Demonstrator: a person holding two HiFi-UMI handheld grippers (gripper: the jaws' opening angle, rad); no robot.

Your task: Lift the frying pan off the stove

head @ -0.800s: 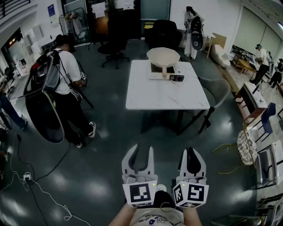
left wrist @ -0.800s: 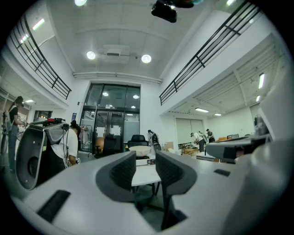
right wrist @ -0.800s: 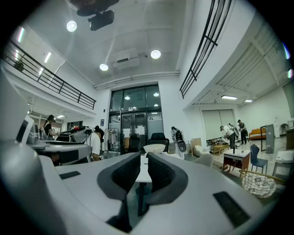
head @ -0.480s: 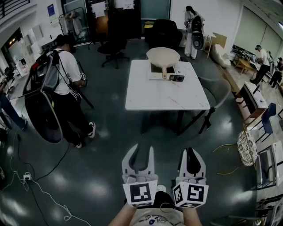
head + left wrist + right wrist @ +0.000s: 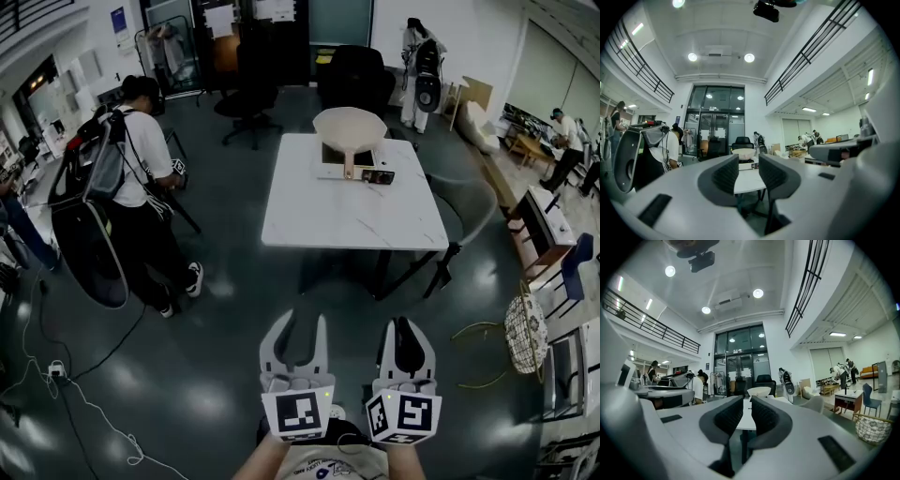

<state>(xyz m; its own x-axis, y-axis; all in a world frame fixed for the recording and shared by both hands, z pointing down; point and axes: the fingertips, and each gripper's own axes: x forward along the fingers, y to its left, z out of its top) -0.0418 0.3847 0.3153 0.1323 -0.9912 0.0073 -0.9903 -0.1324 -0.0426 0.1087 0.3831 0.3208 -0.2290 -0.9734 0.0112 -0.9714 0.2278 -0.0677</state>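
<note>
Approach step judged in hand: frying pan [image 5: 349,124] sits on the stove [image 5: 330,161] at the desk's [image 5: 347,211] far end, well apart from the left tongs [image 5: 298,321], spread and empty, and the right tongs [image 5: 405,323], pressed together and empty, so the next move calls for walking up and lining up on the handle [image 5: 349,167].

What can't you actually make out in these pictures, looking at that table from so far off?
- Black-topped stove, head view: mostly covered by the cream round frying pan; whether it is on, too small.
- Small dark box beside it, head view: too small to identify.
- Pan's handle, both gripper views: too small to pick out.
</note>
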